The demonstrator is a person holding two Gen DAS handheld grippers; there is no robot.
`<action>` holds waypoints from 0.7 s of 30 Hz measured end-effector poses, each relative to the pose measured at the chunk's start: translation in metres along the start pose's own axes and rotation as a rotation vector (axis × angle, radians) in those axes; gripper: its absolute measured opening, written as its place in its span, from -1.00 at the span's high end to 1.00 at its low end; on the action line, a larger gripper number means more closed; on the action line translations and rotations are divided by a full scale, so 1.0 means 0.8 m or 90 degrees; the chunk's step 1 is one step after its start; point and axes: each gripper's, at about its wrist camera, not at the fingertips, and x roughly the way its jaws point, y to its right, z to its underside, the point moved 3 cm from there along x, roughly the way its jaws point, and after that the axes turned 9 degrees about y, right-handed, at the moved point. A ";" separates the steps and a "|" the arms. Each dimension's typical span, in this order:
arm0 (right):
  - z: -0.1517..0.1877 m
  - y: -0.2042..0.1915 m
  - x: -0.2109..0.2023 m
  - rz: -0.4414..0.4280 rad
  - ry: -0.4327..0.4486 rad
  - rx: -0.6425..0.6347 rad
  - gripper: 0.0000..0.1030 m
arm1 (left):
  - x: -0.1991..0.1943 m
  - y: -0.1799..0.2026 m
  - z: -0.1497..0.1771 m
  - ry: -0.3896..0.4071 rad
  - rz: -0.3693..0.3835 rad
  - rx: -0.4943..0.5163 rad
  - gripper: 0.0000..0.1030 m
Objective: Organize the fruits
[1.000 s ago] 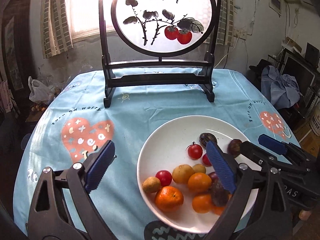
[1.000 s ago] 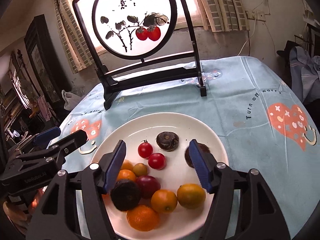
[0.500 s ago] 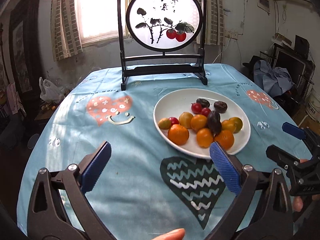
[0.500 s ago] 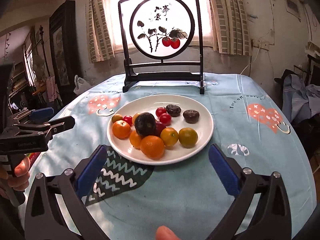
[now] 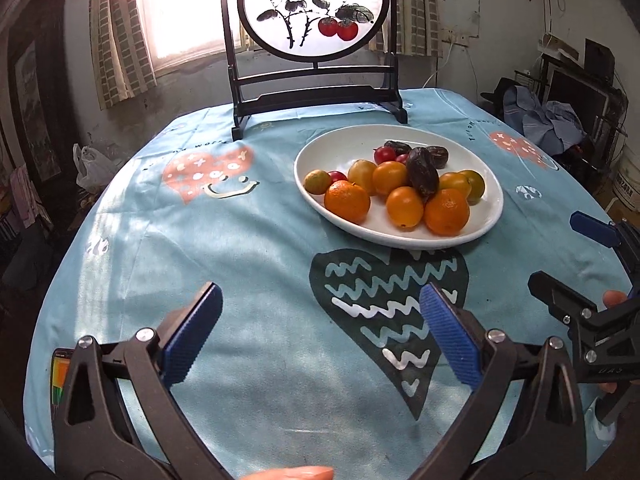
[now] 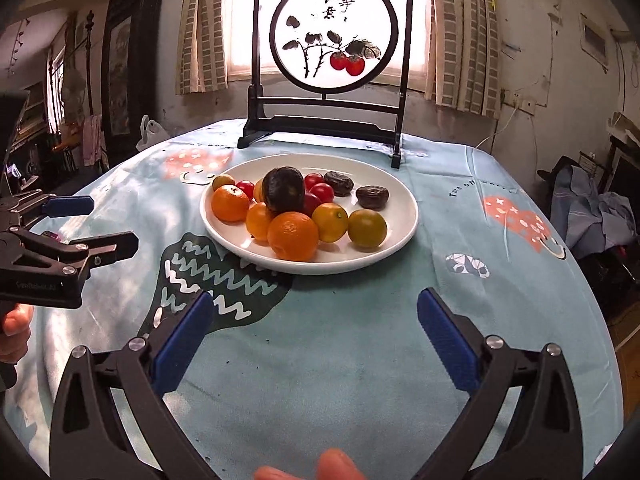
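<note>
A white plate stands on the blue tablecloth and bears several fruits: oranges, small red tomatoes, a dark wrinkled fruit lying on the pile, and two more dark ones at the plate's back. My left gripper is open and empty, well short of the plate over the dark heart print. My right gripper is likewise open and empty, near the table's front edge.
A round painted screen on a black stand rises behind the plate. Blue cloth with heart prints covers the round table. Each view shows the other gripper at its side. Clutter and clothes lie right of the table.
Both grippers have drawn back from over the plate toward the table's near edge. The right gripper's jaws have opened wider. A dark fruit now lies on top of the pile.
</note>
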 end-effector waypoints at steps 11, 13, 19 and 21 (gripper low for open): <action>-0.004 0.014 -0.005 -0.006 0.005 0.045 -0.97 | -0.003 0.005 0.003 0.000 0.001 0.009 -0.96; -0.004 0.017 -0.005 -0.008 0.003 0.057 -0.97 | -0.003 0.004 0.003 -0.001 0.001 0.010 -0.96; -0.003 0.017 -0.003 -0.011 -0.004 0.063 -0.97 | -0.002 0.002 0.006 -0.004 -0.001 0.006 -0.96; -0.002 0.016 -0.003 -0.010 -0.004 0.062 -0.97 | -0.002 0.000 0.006 -0.003 -0.002 0.003 -0.96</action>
